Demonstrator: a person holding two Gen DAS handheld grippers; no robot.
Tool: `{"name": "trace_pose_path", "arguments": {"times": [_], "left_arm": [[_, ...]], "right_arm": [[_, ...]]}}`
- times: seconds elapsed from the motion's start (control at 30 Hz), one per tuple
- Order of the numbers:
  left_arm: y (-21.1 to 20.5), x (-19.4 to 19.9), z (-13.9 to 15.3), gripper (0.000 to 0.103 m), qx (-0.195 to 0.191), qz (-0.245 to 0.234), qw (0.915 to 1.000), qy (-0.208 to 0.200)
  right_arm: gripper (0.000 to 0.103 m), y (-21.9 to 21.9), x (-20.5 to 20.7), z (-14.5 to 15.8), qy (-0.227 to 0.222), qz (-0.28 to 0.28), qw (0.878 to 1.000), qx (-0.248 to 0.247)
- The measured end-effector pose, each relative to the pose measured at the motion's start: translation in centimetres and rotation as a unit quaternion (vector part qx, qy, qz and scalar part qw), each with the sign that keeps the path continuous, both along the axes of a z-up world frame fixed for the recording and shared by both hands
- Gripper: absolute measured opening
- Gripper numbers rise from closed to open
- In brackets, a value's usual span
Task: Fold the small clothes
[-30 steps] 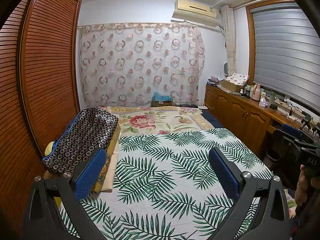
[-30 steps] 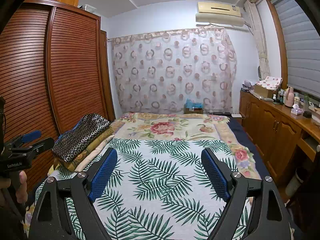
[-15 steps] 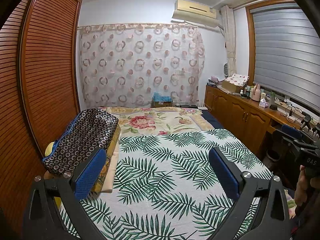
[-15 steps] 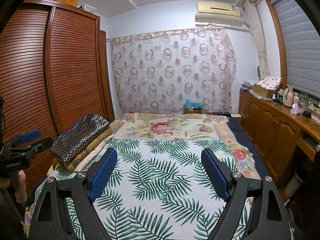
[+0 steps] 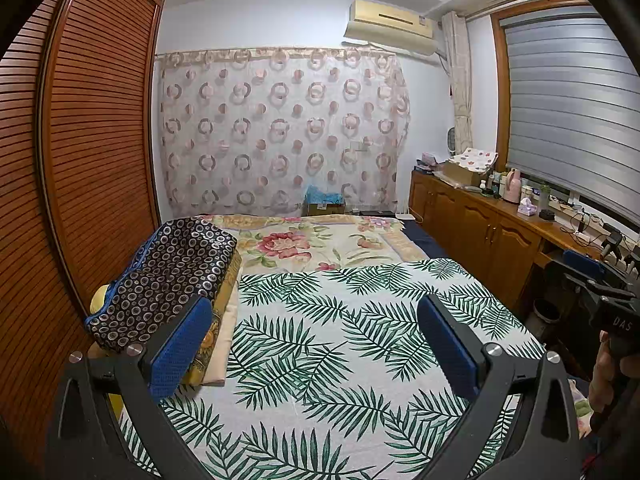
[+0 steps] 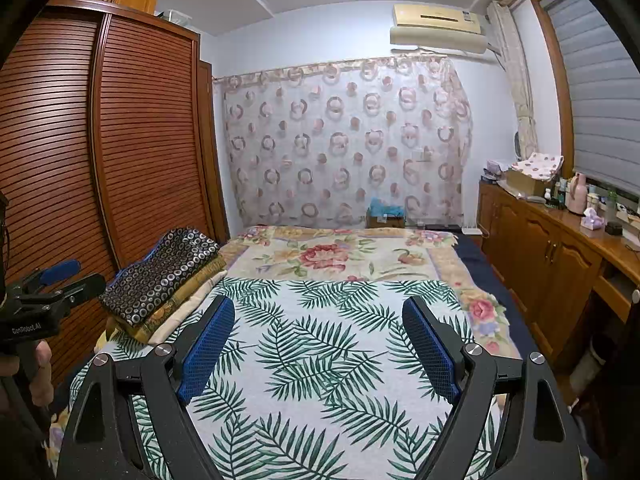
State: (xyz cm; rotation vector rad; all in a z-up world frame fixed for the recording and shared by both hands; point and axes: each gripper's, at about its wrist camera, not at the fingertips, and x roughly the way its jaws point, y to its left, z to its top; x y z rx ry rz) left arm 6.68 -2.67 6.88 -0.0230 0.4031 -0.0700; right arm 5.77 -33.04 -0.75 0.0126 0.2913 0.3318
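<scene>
Nothing has changed over the last second: both grippers hang where they were, above the near end of the bed, and the scene matches the earlier views throughout.

The left gripper [image 5: 316, 344] has its blue pads spread wide with nothing between them. The right gripper [image 6: 318, 344] is likewise wide apart and empty. A person's hand [image 6: 38, 372] grips the left tool's handle at the edge of the right view.

The palm-leaf sheet [image 5: 340, 340] lies flat and bare beneath both tools. The only candidate clothes are a folded stack at the left edge of the bed, beside the slatted wardrobe [image 5: 80, 160]: a dark ring-patterned cloth [image 5: 168, 280] on top, and yellow and cream layers under it.

Judgement: no garment is in hand or laid out; folding has not visibly begun, or that stack is finished work.
</scene>
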Motion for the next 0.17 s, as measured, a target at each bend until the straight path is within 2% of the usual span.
{"name": "trace_pose_path", "arguments": {"times": [0.17], "left_arm": [[-0.03, -0.01, -0.03, 0.102, 0.0, 0.0, 1.0, 0.0]], "right_arm": [[0.087, -0.05, 0.01, 0.0, 0.0, 0.0, 1.0, 0.0]]}}
